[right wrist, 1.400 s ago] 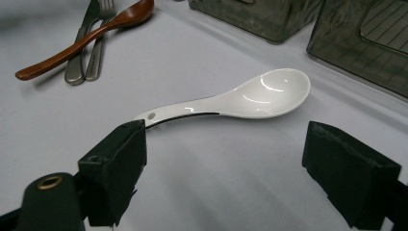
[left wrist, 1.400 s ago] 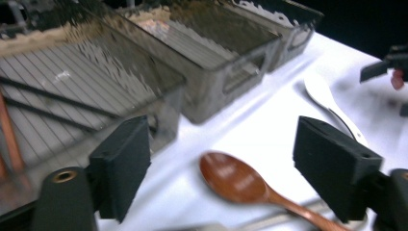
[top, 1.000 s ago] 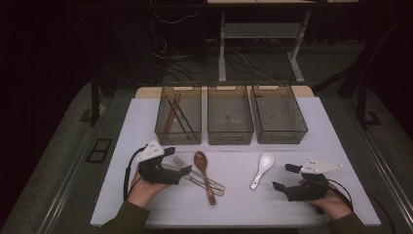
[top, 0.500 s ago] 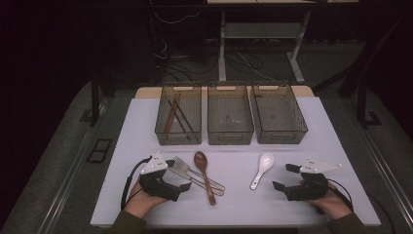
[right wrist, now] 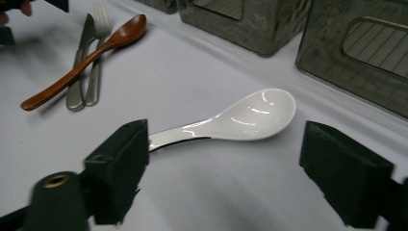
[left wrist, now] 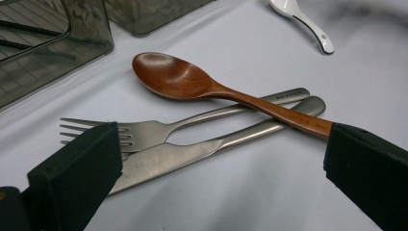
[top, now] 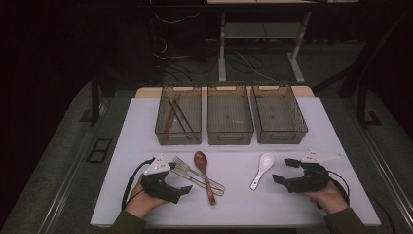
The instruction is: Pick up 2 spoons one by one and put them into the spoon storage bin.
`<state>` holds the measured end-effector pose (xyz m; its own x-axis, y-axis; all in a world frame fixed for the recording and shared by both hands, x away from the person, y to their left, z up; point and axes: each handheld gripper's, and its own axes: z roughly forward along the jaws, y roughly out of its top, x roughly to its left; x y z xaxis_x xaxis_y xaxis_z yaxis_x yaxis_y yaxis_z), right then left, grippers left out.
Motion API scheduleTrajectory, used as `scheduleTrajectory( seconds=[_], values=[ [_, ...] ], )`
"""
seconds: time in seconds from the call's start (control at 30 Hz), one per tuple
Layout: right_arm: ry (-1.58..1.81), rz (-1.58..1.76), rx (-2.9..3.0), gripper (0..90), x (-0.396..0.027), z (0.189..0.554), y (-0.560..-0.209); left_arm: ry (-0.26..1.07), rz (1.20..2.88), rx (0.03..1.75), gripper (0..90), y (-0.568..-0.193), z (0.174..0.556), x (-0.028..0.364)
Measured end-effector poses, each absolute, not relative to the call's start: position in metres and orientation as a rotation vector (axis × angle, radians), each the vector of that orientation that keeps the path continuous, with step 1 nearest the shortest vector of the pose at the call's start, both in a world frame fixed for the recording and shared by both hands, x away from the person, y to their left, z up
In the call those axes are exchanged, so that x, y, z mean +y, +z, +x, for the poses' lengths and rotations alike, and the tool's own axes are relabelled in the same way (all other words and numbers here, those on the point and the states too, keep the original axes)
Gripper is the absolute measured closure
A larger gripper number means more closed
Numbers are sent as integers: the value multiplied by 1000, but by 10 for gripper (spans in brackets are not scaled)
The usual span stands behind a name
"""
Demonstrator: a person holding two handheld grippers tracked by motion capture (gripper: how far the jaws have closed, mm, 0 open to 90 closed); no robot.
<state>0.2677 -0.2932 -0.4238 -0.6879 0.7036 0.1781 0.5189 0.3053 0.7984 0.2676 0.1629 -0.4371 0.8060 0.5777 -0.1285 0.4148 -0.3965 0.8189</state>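
A brown wooden spoon (top: 204, 174) (left wrist: 192, 82) lies across a steel fork (top: 181, 162) (left wrist: 144, 132) and a steel knife (top: 196, 178) (left wrist: 192, 151) at the table's front left. My left gripper (top: 181, 178) (left wrist: 221, 149) stands open just left of them, its jaws either side of the pile without touching it. A white ceramic spoon (top: 261, 169) (right wrist: 245, 118) lies right of centre. My right gripper (top: 284, 170) (right wrist: 226, 159) is open close to its right, the spoon's handle end near one jaw.
Three dark see-through bins stand in a row at the back: the left bin (top: 160, 127) holds chopsticks (top: 173, 114), the middle bin (top: 230, 134) and right bin (top: 299, 127) hold nothing visible. The white table top (top: 234, 204) ends just behind the hands.
My left gripper has drawn back a little toward the near edge and turned its jaws toward the cutlery pile. The right gripper and all the cutlery have stayed put.
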Motion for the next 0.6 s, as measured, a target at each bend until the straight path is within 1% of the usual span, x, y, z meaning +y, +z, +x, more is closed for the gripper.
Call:
scheduleTrajectory(
  seconds=[0.1, 0.2, 0.23, 0.27, 0.33, 0.43, 0.57, 0.6],
  values=[
    [1287, 1149, 2368, 284, -290, 274, -421, 212, 2051, 731, 0, -438, 267, 162],
    [1259, 1168, 2375, 425, -286, 282, -419, 212, 2056, 728, 0, -437, 267, 162],
    [1252, 1166, 2376, 488, -285, 284, -418, 211, 2055, 728, 0, -437, 267, 162],
    [1244, 1166, 2377, 523, -283, 286, -416, 210, 2055, 727, 0, -437, 267, 162],
    [1221, 1173, 2372, 645, -280, 290, -414, 207, 2054, 727, 0, -437, 268, 162],
    [1194, 1178, 2365, 786, -276, 300, -413, 205, 2049, 726, 0, -437, 269, 162],
    [1170, 1184, 2381, 890, -271, 312, -414, 198, 2055, 723, 0, -438, 269, 162],
    [1166, 1175, 2388, 890, -269, 314, -414, 197, 2057, 723, 0, -438, 269, 162]
  ],
)
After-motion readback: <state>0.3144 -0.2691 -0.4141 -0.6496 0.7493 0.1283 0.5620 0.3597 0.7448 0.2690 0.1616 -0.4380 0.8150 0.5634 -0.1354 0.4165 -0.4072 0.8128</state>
